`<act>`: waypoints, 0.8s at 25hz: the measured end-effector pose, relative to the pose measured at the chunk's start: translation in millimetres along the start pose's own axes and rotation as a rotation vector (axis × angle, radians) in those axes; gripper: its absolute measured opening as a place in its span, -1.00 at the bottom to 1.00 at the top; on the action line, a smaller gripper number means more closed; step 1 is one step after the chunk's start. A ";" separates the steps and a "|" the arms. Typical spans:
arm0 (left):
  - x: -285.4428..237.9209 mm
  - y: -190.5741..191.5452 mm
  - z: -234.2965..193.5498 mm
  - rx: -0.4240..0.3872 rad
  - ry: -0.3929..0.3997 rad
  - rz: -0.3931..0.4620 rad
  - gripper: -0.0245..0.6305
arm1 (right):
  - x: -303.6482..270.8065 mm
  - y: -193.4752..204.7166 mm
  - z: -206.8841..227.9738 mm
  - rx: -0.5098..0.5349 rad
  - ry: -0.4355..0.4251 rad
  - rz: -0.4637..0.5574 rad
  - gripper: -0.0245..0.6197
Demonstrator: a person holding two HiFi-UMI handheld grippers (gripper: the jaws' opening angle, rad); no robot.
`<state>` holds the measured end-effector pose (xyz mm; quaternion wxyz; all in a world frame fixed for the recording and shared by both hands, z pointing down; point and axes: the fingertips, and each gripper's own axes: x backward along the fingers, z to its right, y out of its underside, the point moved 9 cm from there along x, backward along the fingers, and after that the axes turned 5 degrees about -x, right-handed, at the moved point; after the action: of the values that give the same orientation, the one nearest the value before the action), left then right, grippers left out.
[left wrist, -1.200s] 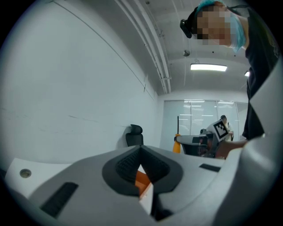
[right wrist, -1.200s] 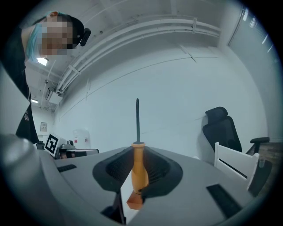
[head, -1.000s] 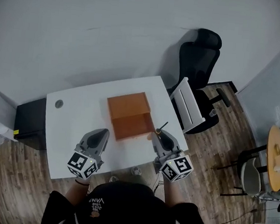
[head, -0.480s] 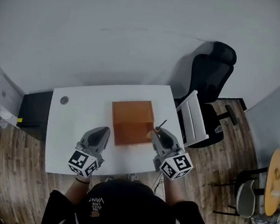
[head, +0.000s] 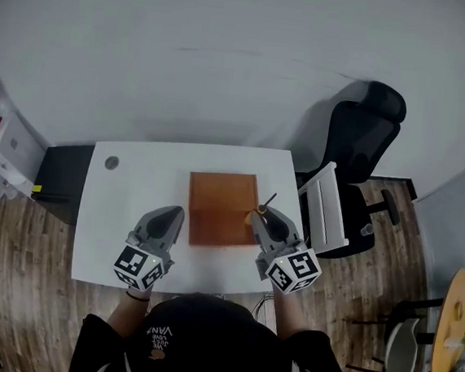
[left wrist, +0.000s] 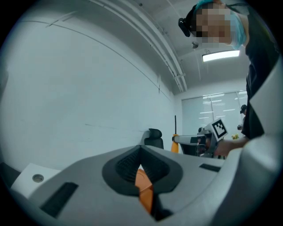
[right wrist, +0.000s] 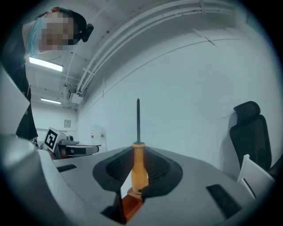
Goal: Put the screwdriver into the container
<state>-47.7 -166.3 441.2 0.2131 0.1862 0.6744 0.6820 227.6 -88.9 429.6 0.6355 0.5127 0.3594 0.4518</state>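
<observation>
Container: an orange-brown open-topped box (head: 216,189) sits in the middle of the white counter (head: 134,188). Its far half looks lighter and its near half darker.
Inside the container: only its own orange-brown surfaces can be made out from the head view.
Screwdriver: a pale wooden handle with a thin dark shaft (right wrist: 139,167). In the head view it (head: 260,211) is at the container's right rim, outside the box, with the shaft angled up and away from the person.
Right gripper: its (right wrist: 138,150) fingers are clenched on the screwdriver's handle, and the shaft stands straight up between them. In the head view it (head: 262,218) is just beside the container's right wall.
Left gripper: its (left wrist: 139,155) fingers are pressed together with nothing between them, and a sliver of the orange container (left wrist: 144,190) shows beyond the tips. In the head view it (head: 167,217) is near the container's left front corner.
Markers: each gripper carries a cube with black-and-white square patterns, one on the left (head: 139,268) and one on the right (head: 294,270). They bear no letters.
Writing: white print on the person's black shirt (head: 161,332) appears upside down and is too small to read with certainty.
Counter detail: a small round grommet (head: 111,162) sits in the far left corner.
Surroundings: a black office chair (head: 364,136) stands to the right of the counter, on a wood floor.
</observation>
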 end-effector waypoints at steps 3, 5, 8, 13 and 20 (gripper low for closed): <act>-2.5 -0.1 -1.1 -0.005 -0.011 0.000 -0.88 | -6.4 -1.4 3.8 0.013 -0.016 -0.011 -0.69; -4.6 -0.5 -3.3 -0.010 -0.017 -0.001 -0.88 | -10.8 -0.6 6.8 0.016 -0.025 -0.017 -0.69; -6.0 -0.1 -6.7 -0.008 -0.028 0.001 -0.88 | -17.0 1.4 9.6 0.017 -0.035 -0.026 -0.69; -6.8 3.4 -8.6 0.001 -0.043 -0.011 -0.88 | -24.8 5.7 13.9 0.019 -0.047 -0.041 -0.69; -7.4 10.4 -9.0 -0.001 -0.061 -0.039 -0.88 | -34.3 17.7 17.9 0.018 -0.064 -0.074 -0.69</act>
<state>-46.8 -177.9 451.6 0.2468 0.1937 0.6708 0.6720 229.0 -125.8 450.6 0.6584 0.5190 0.3614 0.4081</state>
